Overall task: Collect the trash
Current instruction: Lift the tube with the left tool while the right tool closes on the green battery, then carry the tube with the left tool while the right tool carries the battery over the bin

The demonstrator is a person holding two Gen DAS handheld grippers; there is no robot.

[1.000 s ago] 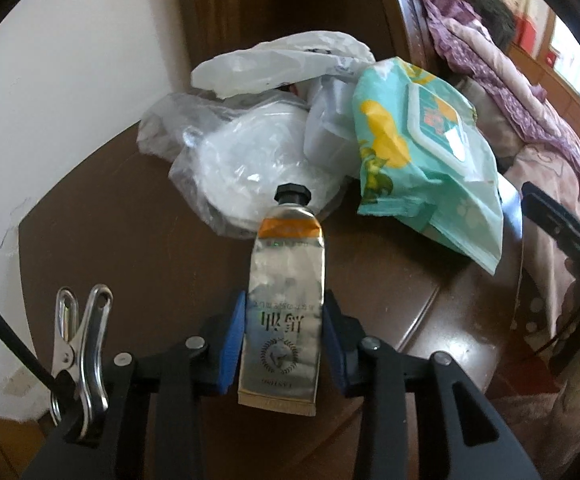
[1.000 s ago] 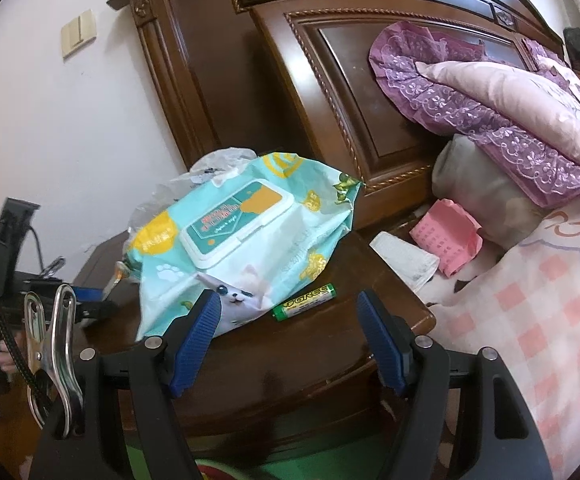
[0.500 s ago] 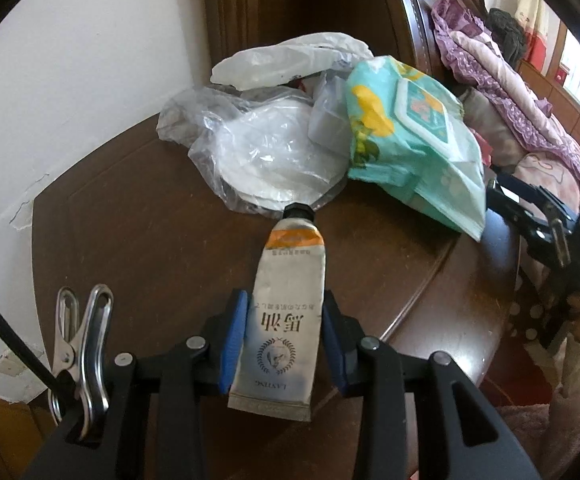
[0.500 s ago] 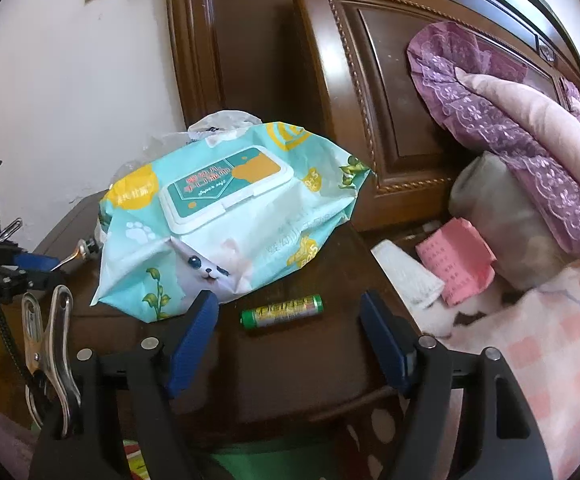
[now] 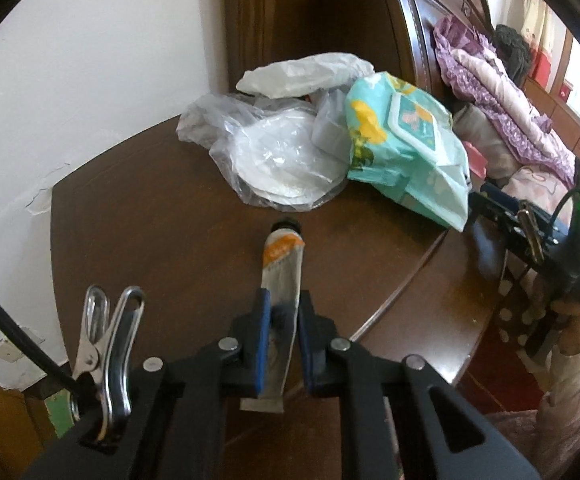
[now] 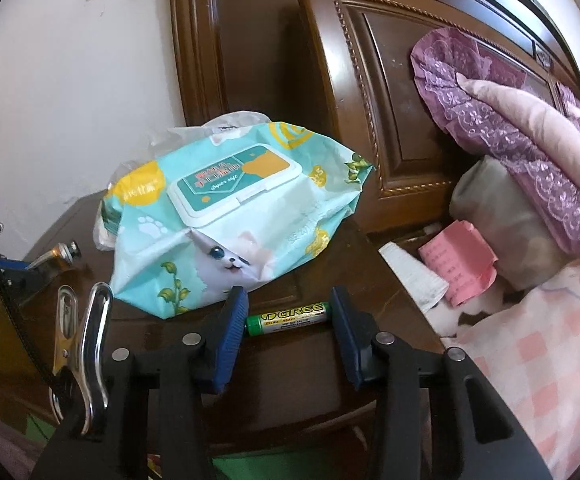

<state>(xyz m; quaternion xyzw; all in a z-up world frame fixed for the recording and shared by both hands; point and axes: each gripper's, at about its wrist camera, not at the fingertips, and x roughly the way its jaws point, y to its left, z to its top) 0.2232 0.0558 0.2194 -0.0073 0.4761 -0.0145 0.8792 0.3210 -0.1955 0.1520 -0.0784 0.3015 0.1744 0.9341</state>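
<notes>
The left gripper (image 5: 281, 316) has just closed and pinches the crimped lower half of a silver tube (image 5: 282, 264), its black cap pointing away across the nightstand (image 5: 130, 216). Only the right wrist view shows the right gripper (image 6: 288, 312), whose jaws have just been closing with a green battery (image 6: 288, 317) lying crosswise between them, ends at the pads. Beyond lie a teal wipes pack (image 6: 226, 208) and a clear plastic bag (image 5: 274, 160) holding white plates.
</notes>
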